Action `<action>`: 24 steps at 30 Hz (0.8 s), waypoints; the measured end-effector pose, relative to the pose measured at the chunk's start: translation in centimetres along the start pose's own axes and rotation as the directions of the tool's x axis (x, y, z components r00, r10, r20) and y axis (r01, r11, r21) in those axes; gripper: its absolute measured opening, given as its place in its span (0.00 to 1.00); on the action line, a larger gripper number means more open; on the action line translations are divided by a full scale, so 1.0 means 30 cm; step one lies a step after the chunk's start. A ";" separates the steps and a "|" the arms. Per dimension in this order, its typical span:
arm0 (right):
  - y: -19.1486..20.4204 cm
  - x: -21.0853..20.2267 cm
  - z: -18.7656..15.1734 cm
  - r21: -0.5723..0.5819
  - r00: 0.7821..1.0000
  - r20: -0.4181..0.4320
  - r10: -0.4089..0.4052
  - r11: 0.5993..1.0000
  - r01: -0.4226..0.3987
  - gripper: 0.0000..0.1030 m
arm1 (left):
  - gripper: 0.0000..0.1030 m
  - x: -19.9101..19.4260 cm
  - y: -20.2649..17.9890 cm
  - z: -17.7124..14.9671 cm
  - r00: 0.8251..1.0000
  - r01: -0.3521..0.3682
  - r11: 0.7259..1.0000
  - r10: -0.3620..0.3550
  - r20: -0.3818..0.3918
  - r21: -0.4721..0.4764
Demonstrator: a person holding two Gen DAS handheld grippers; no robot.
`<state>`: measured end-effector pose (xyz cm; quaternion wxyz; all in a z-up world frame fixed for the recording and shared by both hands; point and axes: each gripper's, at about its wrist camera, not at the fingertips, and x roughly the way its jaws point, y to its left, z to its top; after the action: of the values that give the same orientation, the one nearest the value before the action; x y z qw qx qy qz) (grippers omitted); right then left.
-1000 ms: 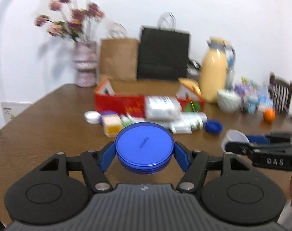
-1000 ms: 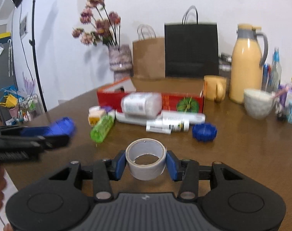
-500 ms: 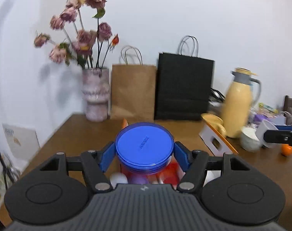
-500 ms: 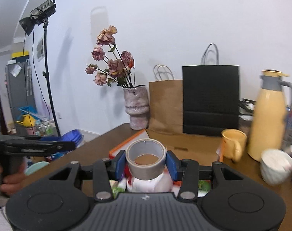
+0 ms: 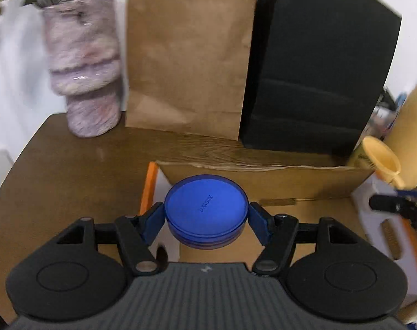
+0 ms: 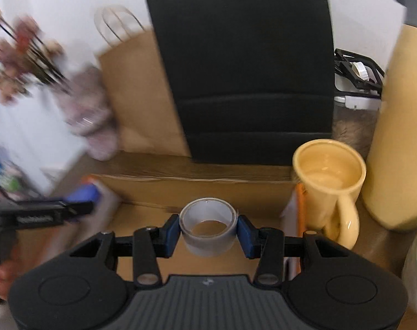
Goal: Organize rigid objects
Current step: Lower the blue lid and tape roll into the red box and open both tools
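My left gripper (image 5: 206, 217) is shut on a round blue lidded container (image 5: 206, 209), held over the open cardboard box (image 5: 263, 177) with orange-edged flaps. My right gripper (image 6: 208, 231) is shut on a grey roll of tape (image 6: 208, 225), hanging above the same box's brown inside (image 6: 164, 189). The right gripper (image 5: 398, 206) shows at the right edge of the left wrist view. The left gripper (image 6: 43, 211), blurred with its blue load, shows at the left of the right wrist view, a hand below it.
Behind the box stand a brown paper bag (image 5: 189, 55) and a black paper bag (image 5: 318, 77), with a pinkish vase (image 5: 84, 68) at the left. A yellow mug (image 6: 329, 181) and a tall yellow jug (image 6: 401, 137) stand right of the box. The table (image 5: 70, 170) is brown wood.
Both grippers have swept forward over the table, past the pile of small items, and now hang over the open box near the bags. Each keeps the same grip on its object.
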<state>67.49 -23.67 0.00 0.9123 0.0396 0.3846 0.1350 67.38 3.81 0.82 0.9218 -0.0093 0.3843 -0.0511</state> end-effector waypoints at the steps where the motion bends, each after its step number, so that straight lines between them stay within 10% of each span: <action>1: 0.008 0.036 0.005 -0.030 0.999 -0.010 -0.033 0.999 0.033 0.43 | 0.65 0.029 -0.002 -0.006 1.000 -0.014 1.000 0.014 0.003 0.010; 8: -0.002 0.192 -0.006 -0.124 0.988 -0.046 -0.149 0.982 0.143 0.65 | 0.99 0.046 -0.065 -0.042 0.994 -0.042 0.987 0.026 0.105 0.152; 16: 0.040 0.087 0.004 -0.122 0.989 0.035 -0.144 0.982 0.147 0.72 | 1.00 -0.064 -0.055 -0.079 0.958 -0.155 0.984 0.128 0.257 0.088; 24: 0.173 -0.253 -0.041 -0.163 0.988 0.149 -0.029 0.985 0.054 0.78 | 1.00 -0.550 -0.026 -0.149 0.919 -0.077 0.997 0.074 0.387 -0.007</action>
<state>60.43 -20.82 5.30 0.9408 -0.0351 0.3047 0.1442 52.62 4.80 9.39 0.9808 -0.0005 0.1944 -0.0144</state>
